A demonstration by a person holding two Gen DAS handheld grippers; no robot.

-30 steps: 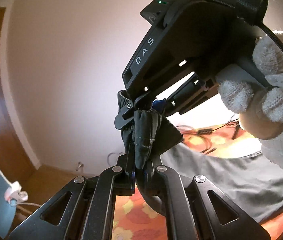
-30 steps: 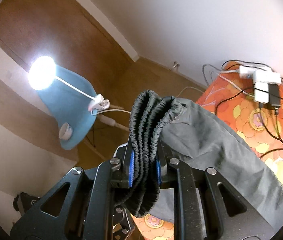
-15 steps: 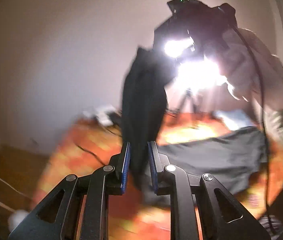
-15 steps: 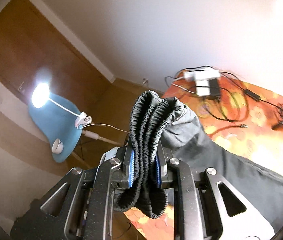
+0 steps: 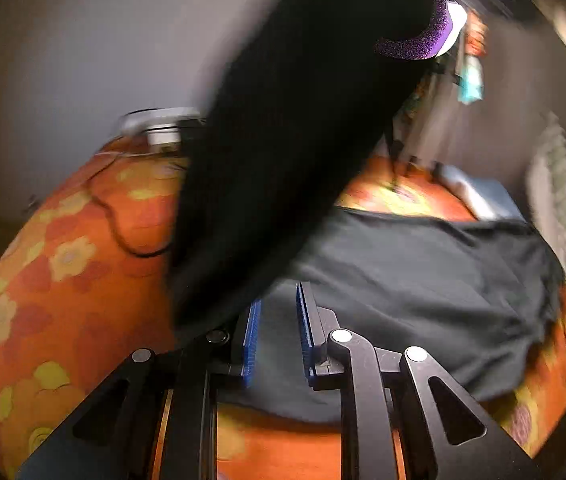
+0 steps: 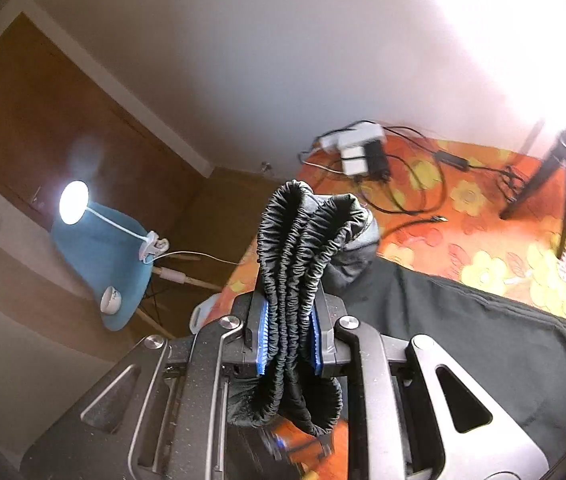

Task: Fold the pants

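The dark grey pants (image 5: 423, 280) lie partly spread on an orange flowered bedspread (image 5: 63, 260). A dark fold of them (image 5: 283, 160) hangs blurred from the upper right, down across my left finger. My left gripper (image 5: 279, 304) is low over the bed, its blue pads (image 5: 252, 340) apart and pinching nothing; only the spread cloth shows through the gap. In the right wrist view, my right gripper (image 6: 289, 312) is shut on the bunched elastic waistband (image 6: 299, 240), held above the bed edge. The rest of the pants (image 6: 483, 340) trails down to the right.
A white power strip with chargers and black cables (image 6: 359, 148) lies at the far side of the bed. A small tripod (image 6: 563, 184) stands on the bedspread at right. Beyond the bed edge are a blue chair (image 6: 111, 256), a clip lamp (image 6: 73, 202), a wooden floor and a brown door.
My left gripper has sunk toward the bed and let go; the fold that sat between its pads now hangs beside them. My right gripper has swung sideways, still holding the waistband.
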